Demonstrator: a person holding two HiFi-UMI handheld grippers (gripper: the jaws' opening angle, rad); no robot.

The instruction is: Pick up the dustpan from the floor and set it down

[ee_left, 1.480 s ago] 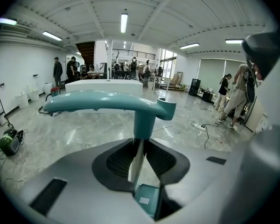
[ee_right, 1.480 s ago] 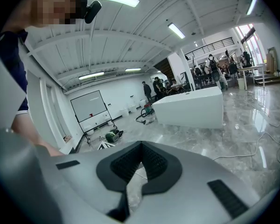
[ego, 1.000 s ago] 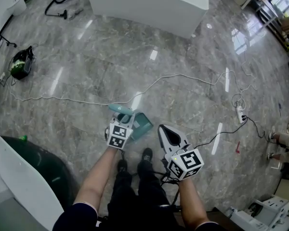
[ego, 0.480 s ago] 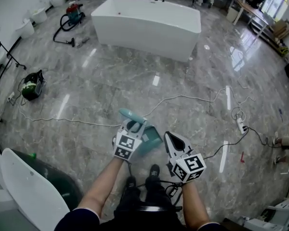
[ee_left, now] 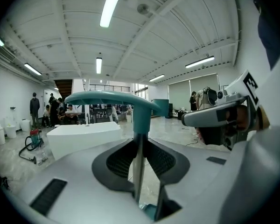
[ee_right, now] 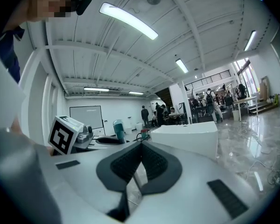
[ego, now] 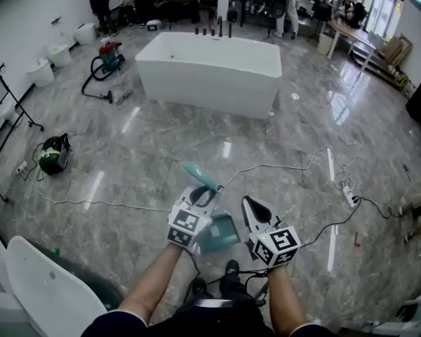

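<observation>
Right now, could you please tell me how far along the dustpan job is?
Done: the pickup. The left tongs are shut on the teal handle of the dustpan, which hangs clear of the floor in front of the person's legs. In hand: carrying it. Left: setting it down; nothing shows it resting anywhere yet. The right tongs are shut and empty.

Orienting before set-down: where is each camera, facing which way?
Head view: on the head, facing steeply down at floor; shows forearms, left gripper, right gripper.
Left gripper view: on that gripper, along fingers clamping the dustpan; right gripper at right.
Right gripper view: on that gripper, along shut fingers; left gripper at left.
Shared: white bathtub ahead.
</observation>
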